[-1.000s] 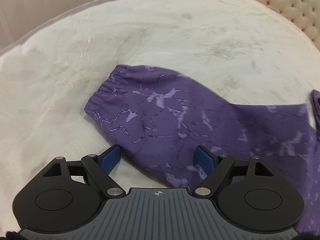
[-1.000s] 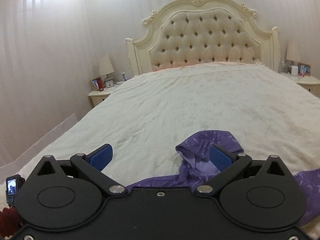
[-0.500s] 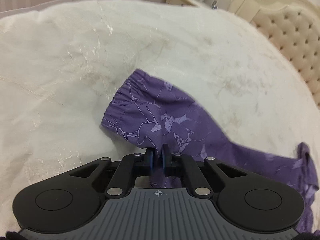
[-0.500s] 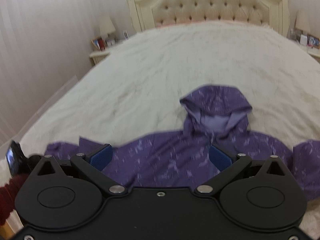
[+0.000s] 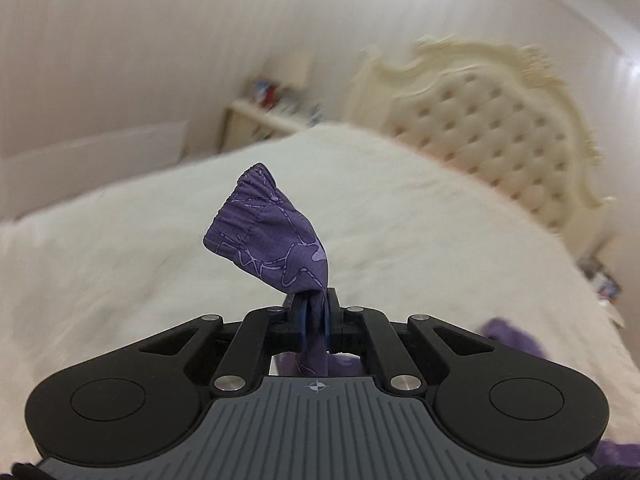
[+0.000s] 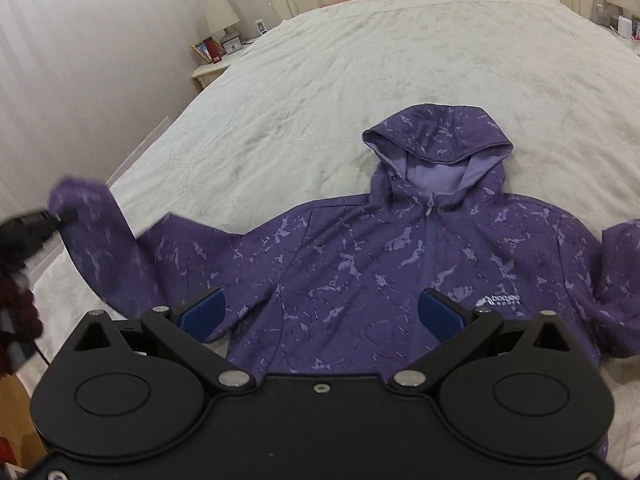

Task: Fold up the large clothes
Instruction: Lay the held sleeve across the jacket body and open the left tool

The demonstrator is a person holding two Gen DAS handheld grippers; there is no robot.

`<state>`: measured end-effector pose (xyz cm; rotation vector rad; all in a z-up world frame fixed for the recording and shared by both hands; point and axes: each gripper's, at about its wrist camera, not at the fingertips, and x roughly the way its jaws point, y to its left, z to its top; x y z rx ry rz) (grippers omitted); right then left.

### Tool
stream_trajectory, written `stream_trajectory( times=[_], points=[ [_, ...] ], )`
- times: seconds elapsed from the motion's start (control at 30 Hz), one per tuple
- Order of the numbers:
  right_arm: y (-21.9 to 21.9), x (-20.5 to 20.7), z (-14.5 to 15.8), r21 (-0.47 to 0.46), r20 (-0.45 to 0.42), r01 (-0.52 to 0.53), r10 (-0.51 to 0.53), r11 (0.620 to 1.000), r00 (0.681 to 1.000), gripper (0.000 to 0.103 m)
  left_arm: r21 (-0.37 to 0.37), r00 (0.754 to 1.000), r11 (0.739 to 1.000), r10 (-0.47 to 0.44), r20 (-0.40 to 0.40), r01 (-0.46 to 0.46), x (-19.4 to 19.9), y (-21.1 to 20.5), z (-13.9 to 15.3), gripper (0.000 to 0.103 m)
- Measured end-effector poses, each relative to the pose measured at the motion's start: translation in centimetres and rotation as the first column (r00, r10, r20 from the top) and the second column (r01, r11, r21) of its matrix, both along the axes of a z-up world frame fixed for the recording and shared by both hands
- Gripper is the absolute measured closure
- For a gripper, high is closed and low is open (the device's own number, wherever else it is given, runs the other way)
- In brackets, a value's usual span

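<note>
A purple patterned hooded jacket [image 6: 360, 264] lies front up on the cream bedspread [image 6: 360, 60], hood toward the headboard, zipper shut. My left gripper [image 5: 315, 316] is shut on the jacket's sleeve [image 5: 276, 236] near the cuff and holds it lifted above the bed; the cuff sticks up past the fingers. In the right wrist view this raised sleeve [image 6: 92, 232] shows at the far left with the left gripper [image 6: 60, 216] on it. My right gripper [image 6: 320, 314] is open and empty, hovering above the jacket's chest. The other sleeve [image 6: 616, 280] lies at the right.
A tufted cream headboard [image 5: 500, 128] stands at the far end. A nightstand [image 6: 216, 60] with a lamp and picture frames stands left of the bed, another nightstand [image 6: 620, 16] at the right. A striped wall [image 6: 80, 60] runs along the left.
My left gripper closed on the sleeve near the cuff and lifted it off the bed. My right gripper rose and tilted down, so the whole jacket now shows below it.
</note>
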<state>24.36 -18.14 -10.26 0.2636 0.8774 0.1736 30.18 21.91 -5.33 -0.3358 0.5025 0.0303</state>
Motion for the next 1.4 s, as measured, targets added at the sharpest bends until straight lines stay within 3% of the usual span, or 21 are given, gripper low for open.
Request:
stream_trajectory(
  times=[0.17, 0.3, 0.4, 0.53, 0.73, 0.8, 0.9, 0.97, 1.13, 1.27, 1.4],
  points=[
    [-2.7, -1.6, 0.2, 0.025, 0.001, 0.027, -0.027, 0.999, 1.000, 0.001, 0.041, 0.982, 0.989, -0.144, 0.123, 0.140, 0.1, -6.1, 4.2, 0.096],
    [-5.1, -2.8, 0.1, 0.041, -0.006, 0.061, -0.061, 0.997, 0.998, 0.001, 0.020, 0.948, 0.959, -0.284, 0.146, 0.284, 1.5, -12.0, 4.0, 0.096],
    [-6.8, -3.8, 0.2, 0.045, -0.008, 0.091, -0.091, 0.995, 0.996, 0.001, 0.033, 0.921, 0.928, -0.373, 0.115, 0.371, 2.9, -16.8, 1.7, 0.096],
    [-8.9, -4.9, 0.2, 0.039, -0.019, 0.124, -0.123, 0.992, 0.992, 0.001, -0.016, 0.892, 0.892, -0.451, 0.035, 0.452, 4.5, -22.0, -3.1, 0.096],
    [-11.6, -6.3, -0.3, 0.020, -0.051, 0.163, -0.162, 0.986, 0.985, 0.001, -0.043, 0.844, 0.852, -0.523, -0.116, 0.522, 7.0, -27.9, -10.2, 0.093],
    [-12.3, -6.7, -0.6, 0.014, -0.064, 0.172, -0.171, 0.985, 0.983, 0.001, -0.048, 0.830, 0.843, -0.536, -0.151, 0.536, 7.7, -29.4, -10.7, 0.083],
    [-12.8, -7.1, -1.1, 0.001, -0.080, 0.182, -0.181, 0.983, 0.980, 0.001, -0.069, 0.813, 0.830, -0.556, -0.173, 0.553, 8.8, -30.4, -11.0, 0.073],
    [-13.0, -7.2, -1.6, -0.005, -0.092, 0.193, -0.192, 0.981, 0.977, 0.001, -0.074, 0.797, 0.812, -0.583, -0.160, 0.579, 9.7, -30.6, -10.8, 0.073],
    [-12.7, -6.9, -2.5, -0.009, -0.120, 0.204, -0.204, 0.979, 0.972, 0.001, -0.025, 0.782, 0.791, -0.609, -0.129, 0.612, 7.0, -30.1, -9.4, 0.057],
    [-12.2, -6.1, -2.8, -0.020, -0.117, 0.194, -0.195, 0.981, 0.974, 0.001, 0.012, 0.799, 0.814, -0.567, -0.201, 0.580, 3.2, -28.4, -10.7, 0.057],
    [-12.0, -4.3, -4.1, -0.018, -0.123, 0.192, -0.193, 0.981, 0.973, 0.001, 0.047, 0.817, 0.853, -0.481, -0.318, 0.520, 3.7, -24.6, -13.5, 0.057]
  ],
)
